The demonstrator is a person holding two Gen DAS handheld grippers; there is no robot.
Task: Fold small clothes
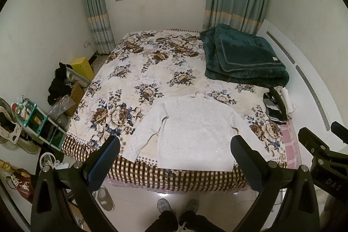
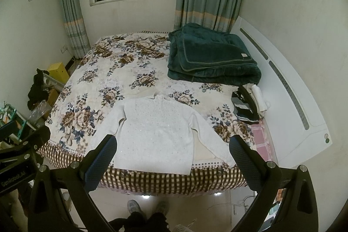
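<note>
From the left wrist view, the left tongs (image 1: 174,158) stood wide apart, holding nothing, above the near edge of the bed (image 1: 152,177). A white sweater (image 1: 191,129) lay flat there, sleeves spread, well short of the folded green blanket (image 1: 243,55).

From the right wrist view, the right tongs (image 2: 173,156) also gaped apart and empty above the sweater (image 2: 156,132), with striped clothes (image 2: 245,108) beside the blanket (image 2: 211,58).

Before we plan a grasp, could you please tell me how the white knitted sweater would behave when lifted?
The white knitted sweater lies limp and flat on the floral bedspread, so it would probably droop. Its spread sleeves would likely dangle. The knit looks thin, so probably light.
</note>
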